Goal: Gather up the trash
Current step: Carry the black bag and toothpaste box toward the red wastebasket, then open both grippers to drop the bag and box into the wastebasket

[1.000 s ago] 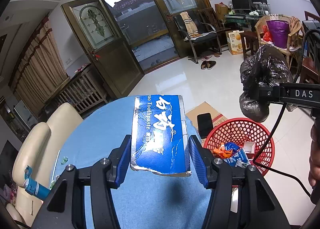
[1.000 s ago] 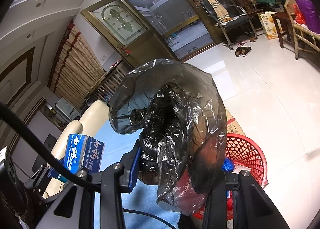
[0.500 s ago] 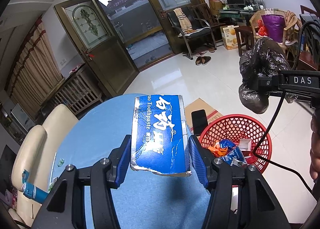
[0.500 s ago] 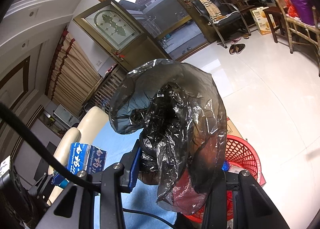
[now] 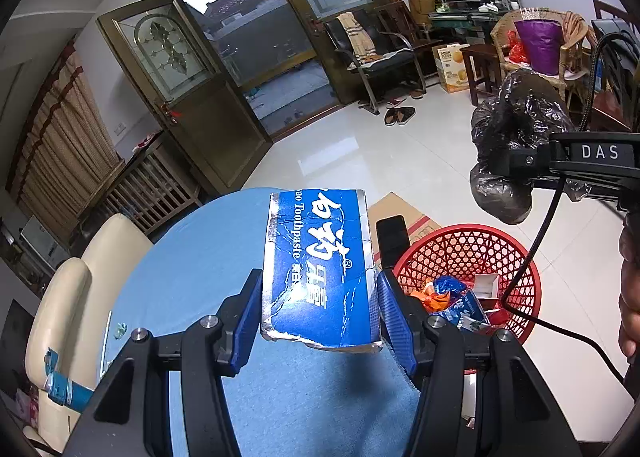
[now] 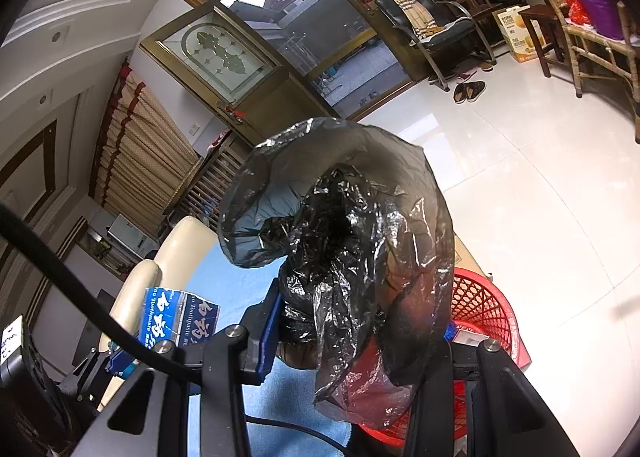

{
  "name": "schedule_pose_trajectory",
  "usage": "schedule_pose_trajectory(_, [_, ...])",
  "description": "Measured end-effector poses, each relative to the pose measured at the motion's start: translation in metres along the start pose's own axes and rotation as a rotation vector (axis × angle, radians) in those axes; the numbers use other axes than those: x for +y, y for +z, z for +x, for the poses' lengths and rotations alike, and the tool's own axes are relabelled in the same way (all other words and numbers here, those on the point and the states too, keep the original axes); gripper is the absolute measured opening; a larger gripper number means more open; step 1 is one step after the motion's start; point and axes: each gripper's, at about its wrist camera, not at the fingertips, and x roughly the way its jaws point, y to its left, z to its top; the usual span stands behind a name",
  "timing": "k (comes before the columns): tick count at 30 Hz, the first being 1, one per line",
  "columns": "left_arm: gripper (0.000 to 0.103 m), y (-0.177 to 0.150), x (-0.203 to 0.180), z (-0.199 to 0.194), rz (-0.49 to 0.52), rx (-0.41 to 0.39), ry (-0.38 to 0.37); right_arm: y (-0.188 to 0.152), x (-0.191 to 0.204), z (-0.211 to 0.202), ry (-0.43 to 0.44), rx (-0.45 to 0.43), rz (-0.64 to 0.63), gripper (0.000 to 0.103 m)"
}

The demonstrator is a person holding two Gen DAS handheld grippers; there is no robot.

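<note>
- Left hand-held gripper: you have its blue fingers closed on the sides of a toothpaste box, held in the air above the blue desk.
- Toothpaste box: blue, torn and creased at its near end; long axis runs straight away from you, along the fingers.
- Right hand-held gripper: closed on a crumpled black plastic bag, which billows up over the fingers; the bag's mouth cannot be made out.
- Red mesh basket: on the floor just off the desk's right edge, already holding wrappers and a small carton.
- Key relation: the basket lies to the right of and below your left hand-held gripper, with the bag higher and farther right. By my judgement your right hand-held gripper is the nearer to the basket; the box needs a rightward carry.
- Also present: a black phone on a flattened cardboard sheet beside the basket.
</note>
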Motion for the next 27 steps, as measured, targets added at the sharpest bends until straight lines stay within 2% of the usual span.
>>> schedule_pose_trajectory(6, [0.058, 0.002, 0.000, 0.007, 0.006, 0.012, -0.033, -0.001, -0.006, 0.001, -0.001, 0.016, 0.016, 0.044])
schedule_pose_trajectory(22, [0.059, 0.005, -0.015, 0.037, -0.044, 0.090, -0.234, 0.014, -0.021, 0.014, -0.031, 0.051, 0.109, 0.046])
schedule_pose_trajectory(24, [0.059, 0.005, -0.018, 0.041, -0.045, 0.101, -0.266, 0.014, -0.022, 0.018, -0.038, 0.064, 0.124, 0.047])
schedule_pose_trajectory(27, [0.059, 0.005, -0.024, 0.043, -0.042, 0.104, -0.302, 0.018, -0.027, 0.026, -0.028, 0.093, 0.175, 0.059])
